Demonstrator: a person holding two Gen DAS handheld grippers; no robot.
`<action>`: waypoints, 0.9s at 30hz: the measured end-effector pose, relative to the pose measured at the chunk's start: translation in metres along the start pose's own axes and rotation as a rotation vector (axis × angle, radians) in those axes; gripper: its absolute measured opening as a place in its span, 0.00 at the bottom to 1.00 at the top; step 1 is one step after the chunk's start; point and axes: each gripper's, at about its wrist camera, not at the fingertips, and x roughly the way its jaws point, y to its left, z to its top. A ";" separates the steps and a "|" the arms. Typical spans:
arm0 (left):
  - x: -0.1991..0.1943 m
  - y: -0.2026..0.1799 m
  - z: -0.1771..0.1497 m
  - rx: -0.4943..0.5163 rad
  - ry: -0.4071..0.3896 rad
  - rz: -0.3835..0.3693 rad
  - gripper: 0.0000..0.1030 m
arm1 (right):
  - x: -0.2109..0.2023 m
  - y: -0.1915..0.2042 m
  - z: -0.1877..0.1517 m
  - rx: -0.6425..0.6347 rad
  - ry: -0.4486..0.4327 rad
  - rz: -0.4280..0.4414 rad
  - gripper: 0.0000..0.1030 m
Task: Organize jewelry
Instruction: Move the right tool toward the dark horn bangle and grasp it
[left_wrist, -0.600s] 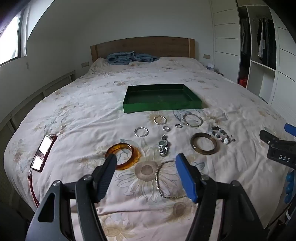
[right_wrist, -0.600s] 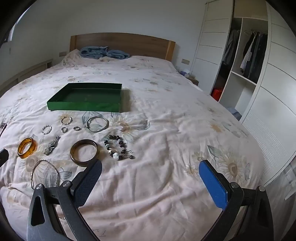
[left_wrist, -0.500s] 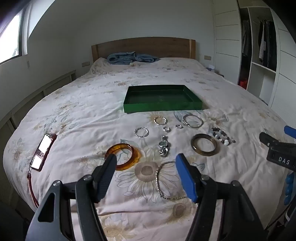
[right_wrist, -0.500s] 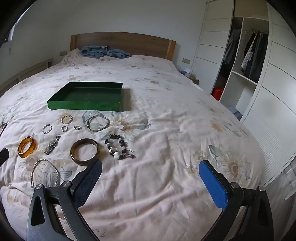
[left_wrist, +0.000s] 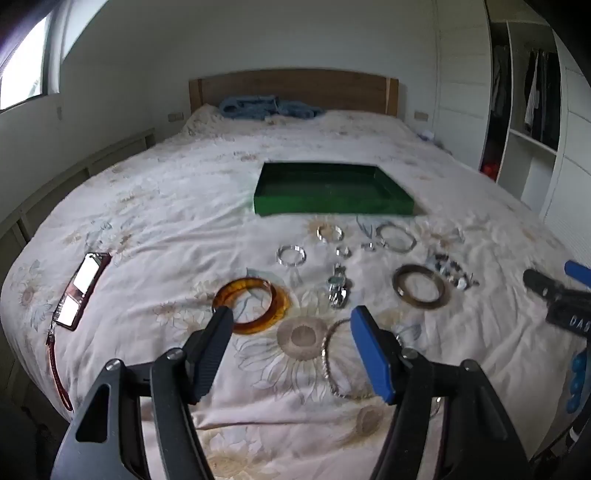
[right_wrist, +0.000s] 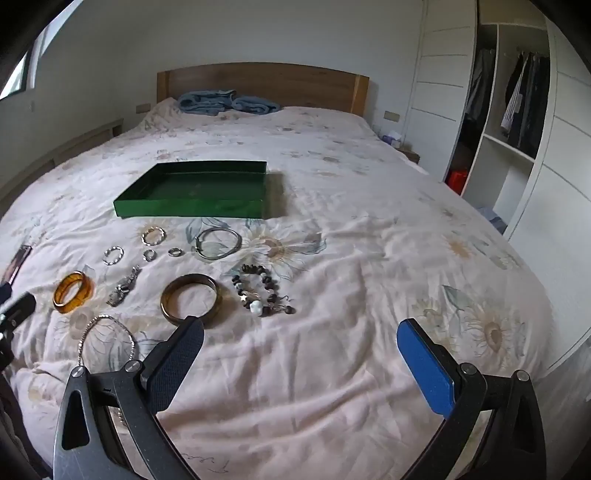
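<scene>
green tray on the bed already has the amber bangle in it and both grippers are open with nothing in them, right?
Not quite: the green tray holds nothing. The amber bangle lies on the bedspread in front of it, as the left wrist view shows. The left gripper and right gripper are indeed open with nothing in them.

left wrist: foot of bed, facing headboard | right wrist: same, rightward

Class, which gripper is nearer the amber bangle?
Left. The left gripper hovers open just before the amber bangle; the right gripper, also open, sits farther off to its right.
</scene>
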 end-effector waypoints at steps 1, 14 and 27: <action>0.003 0.000 0.000 0.008 0.013 -0.001 0.63 | 0.001 -0.001 0.000 0.007 -0.002 0.012 1.00; 0.017 0.005 -0.004 -0.005 0.075 -0.017 0.63 | 0.009 0.006 -0.003 -0.005 0.016 0.084 1.00; 0.034 0.011 -0.012 0.005 0.111 -0.077 0.63 | 0.026 0.013 -0.005 0.015 0.089 0.249 0.70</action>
